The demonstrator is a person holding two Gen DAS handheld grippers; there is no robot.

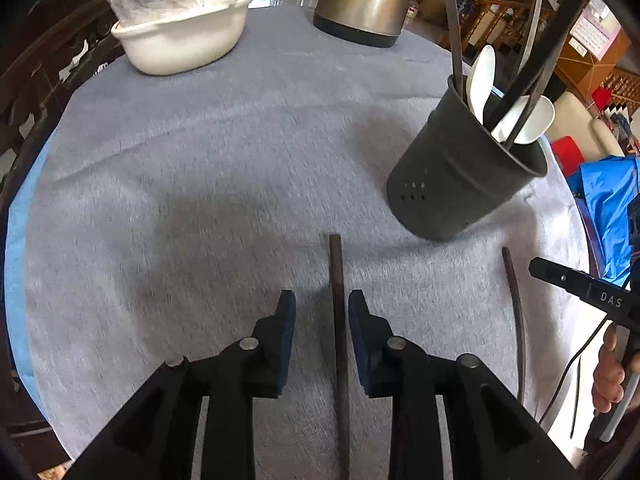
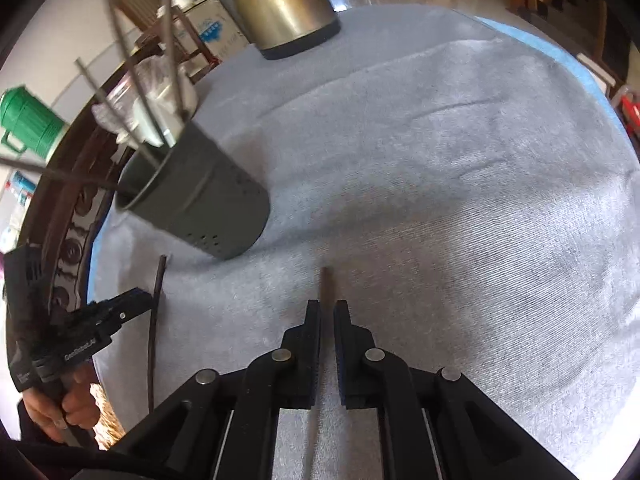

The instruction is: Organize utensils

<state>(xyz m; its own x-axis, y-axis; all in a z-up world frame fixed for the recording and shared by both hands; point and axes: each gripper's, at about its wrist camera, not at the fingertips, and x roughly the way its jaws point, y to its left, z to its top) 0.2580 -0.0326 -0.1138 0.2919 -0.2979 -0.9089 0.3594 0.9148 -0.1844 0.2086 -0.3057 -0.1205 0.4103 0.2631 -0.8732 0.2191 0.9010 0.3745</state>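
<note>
A dark utensil cup [image 1: 460, 172] stands on the grey cloth and holds white spoons [image 1: 482, 80] and dark chopsticks; it also shows in the right wrist view [image 2: 200, 200]. My left gripper [image 1: 322, 300] is open, its jaws on either side of a dark chopstick [image 1: 337, 300] lying on the cloth. A second chopstick [image 1: 516, 312] lies to its right, near my right gripper [image 1: 580, 284]. In the right wrist view my right gripper [image 2: 327, 312] is nearly shut around a brown chopstick [image 2: 326, 284]. My left gripper [image 2: 116, 312] shows at the left beside the other chopstick [image 2: 154, 328].
A white bowl [image 1: 184, 36] with a plastic bag stands at the far left. A metal kettle [image 1: 364, 0] stands at the back, also in the right wrist view [image 2: 280, 4]. The round table's edge [image 1: 24, 216] curves on the left. A green jug [image 2: 28, 124] is off the table.
</note>
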